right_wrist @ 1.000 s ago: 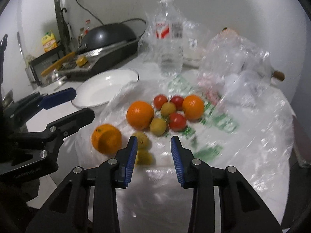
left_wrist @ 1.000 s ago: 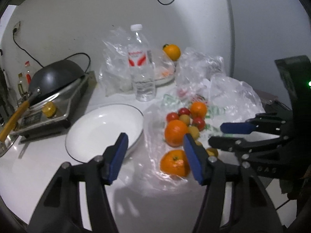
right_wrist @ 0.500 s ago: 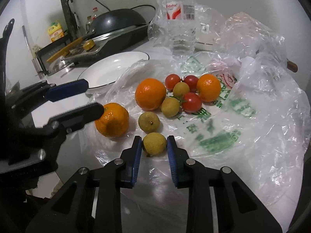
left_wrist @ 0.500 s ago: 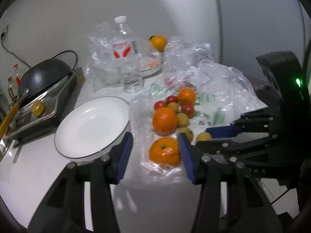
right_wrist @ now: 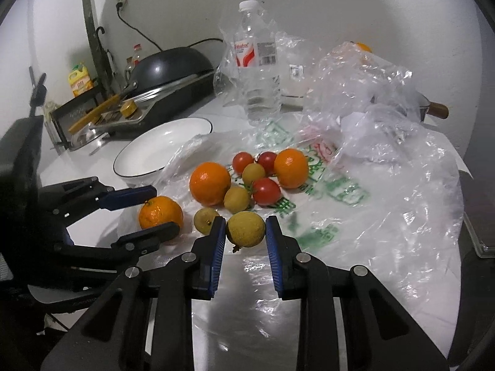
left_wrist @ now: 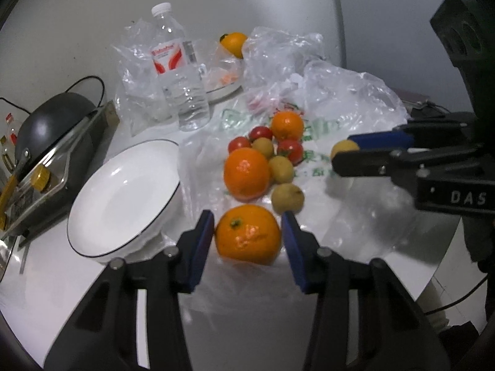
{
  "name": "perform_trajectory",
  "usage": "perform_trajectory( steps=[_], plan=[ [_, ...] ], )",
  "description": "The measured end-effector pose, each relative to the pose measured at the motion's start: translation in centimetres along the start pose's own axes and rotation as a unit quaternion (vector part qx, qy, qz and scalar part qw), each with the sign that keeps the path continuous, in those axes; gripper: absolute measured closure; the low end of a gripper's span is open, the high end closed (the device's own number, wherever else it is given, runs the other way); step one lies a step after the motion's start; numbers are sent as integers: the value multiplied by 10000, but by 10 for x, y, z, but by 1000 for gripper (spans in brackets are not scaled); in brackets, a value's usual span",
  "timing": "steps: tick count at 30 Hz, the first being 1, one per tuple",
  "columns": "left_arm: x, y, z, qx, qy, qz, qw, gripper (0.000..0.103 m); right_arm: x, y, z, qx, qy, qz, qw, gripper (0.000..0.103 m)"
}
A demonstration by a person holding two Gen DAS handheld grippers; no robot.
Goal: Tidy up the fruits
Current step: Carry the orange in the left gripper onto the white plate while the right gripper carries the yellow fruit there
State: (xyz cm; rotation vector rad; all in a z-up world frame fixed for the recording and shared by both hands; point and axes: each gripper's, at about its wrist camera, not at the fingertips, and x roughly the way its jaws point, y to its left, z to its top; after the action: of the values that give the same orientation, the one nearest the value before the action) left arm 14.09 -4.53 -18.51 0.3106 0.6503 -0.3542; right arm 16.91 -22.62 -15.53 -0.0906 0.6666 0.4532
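**A:** What do we see first, going from the biggest thing down?

**B:** We see the clear plastic sheet [right_wrist: 386, 222] spread over the table. Our fruits sit on it. Next to its left edge is the white bowl [left_wrist: 123, 198], and it has nothing in it.

**A:** And our left gripper [left_wrist: 247, 232]?

**B:** Its jaws have just been closing. They sit on both sides of the front orange [left_wrist: 247, 233], right at its skin. We can't tell if they squeeze it yet.

**A:** And our right gripper [right_wrist: 245, 230]?

**B:** It is clamped on the small yellow fruit [right_wrist: 246, 228]. Both blue pads touch it. It is near the front of the sheet, just beside another yellow fruit [right_wrist: 205, 219].

**A:** What else?

**B:** A big orange [right_wrist: 210, 183] and little red tomatoes [right_wrist: 266, 191] sit behind, close together.
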Motion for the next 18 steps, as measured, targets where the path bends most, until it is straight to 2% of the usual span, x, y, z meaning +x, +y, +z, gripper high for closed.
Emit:
perform_trajectory(
  steps=[9, 18],
  plan=[
    [-1, 7, 1, -169, -75, -134, 9997, 59, -7, 1, 7, -44, -128, -151, 9998, 75],
    [-29, 27, 13, -406, -560, -259, 9973, 59, -8, 12, 24, -166, -223, -246, 9993, 75]
  ],
)
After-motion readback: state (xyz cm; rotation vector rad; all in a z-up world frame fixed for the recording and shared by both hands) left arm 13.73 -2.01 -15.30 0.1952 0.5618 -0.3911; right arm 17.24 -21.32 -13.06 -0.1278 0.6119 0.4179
